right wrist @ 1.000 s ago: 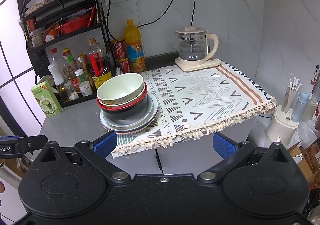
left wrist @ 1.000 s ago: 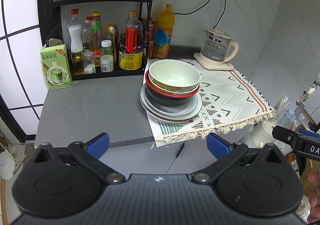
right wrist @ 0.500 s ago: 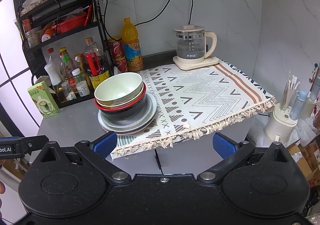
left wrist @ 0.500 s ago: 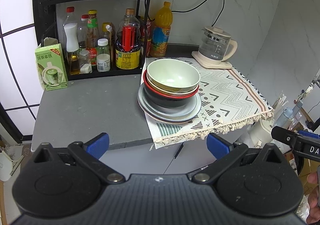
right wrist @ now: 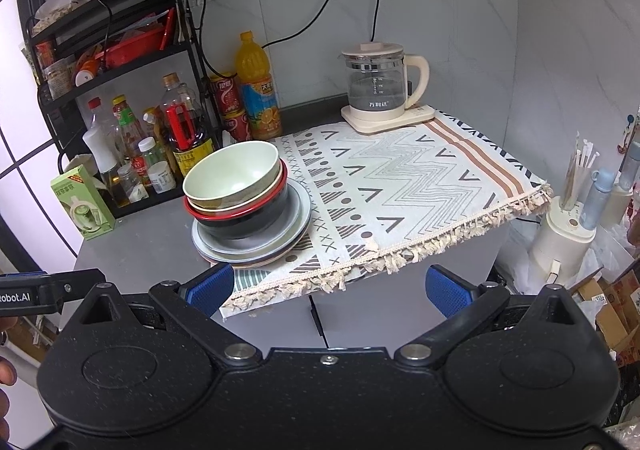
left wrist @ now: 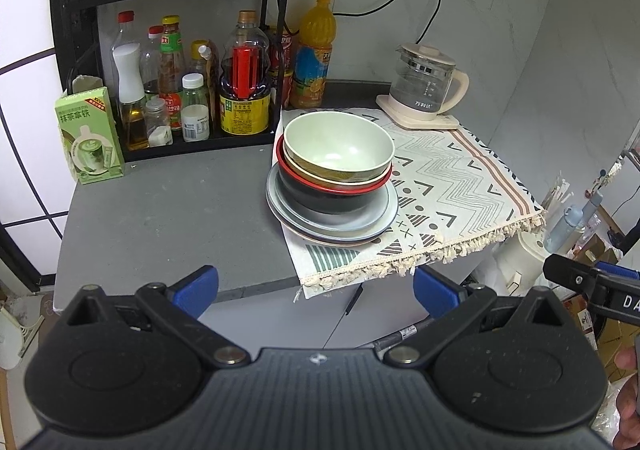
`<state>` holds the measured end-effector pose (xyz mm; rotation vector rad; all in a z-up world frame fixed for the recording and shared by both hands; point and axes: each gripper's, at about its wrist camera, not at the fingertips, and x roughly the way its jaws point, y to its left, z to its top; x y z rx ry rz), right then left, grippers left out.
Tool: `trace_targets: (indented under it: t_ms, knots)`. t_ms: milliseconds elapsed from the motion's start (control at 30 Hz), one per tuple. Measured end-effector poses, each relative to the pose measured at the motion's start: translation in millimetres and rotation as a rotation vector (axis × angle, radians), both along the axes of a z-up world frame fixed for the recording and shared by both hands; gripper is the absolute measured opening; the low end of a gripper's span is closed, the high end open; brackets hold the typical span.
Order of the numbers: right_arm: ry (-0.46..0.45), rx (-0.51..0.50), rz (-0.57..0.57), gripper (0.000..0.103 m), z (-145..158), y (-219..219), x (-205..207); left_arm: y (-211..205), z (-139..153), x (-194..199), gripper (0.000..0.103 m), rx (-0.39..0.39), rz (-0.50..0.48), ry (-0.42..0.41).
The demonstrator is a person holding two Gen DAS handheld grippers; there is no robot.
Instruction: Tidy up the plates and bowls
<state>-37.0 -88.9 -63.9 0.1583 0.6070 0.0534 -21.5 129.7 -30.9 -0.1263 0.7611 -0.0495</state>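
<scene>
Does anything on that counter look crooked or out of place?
Yes. The stack of bowls leans, tilted toward the bottles, and the plates under it sit half on the patterned cloth, half on bare counter. Nothing looks spilled or broken.

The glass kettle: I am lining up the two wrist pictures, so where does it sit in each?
Left wrist view: glass kettle at upper right, on the patterned cloth's far corner.
Right wrist view: kettle upper centre-right, same corner.
Shared landmark: the orange juice bottle stands left of it by the wall.
</scene>
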Motion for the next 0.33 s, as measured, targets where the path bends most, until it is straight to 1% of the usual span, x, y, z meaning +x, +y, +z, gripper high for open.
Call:
trace_targets:
  t_ms: [133,333]
  knots:
    - [-0.001,0.0,-0.006,0.103,-0.5,-2.3,0.2,-1.4,-1.8,2.1,0.103,0.004,-0.001,0.008]
    - [0.005,-0.01,-0.003,0.103,-1.2,-3.7,1.4,-3.2,-4.5,5.8,0.103,-0.017,0.003,0.019]
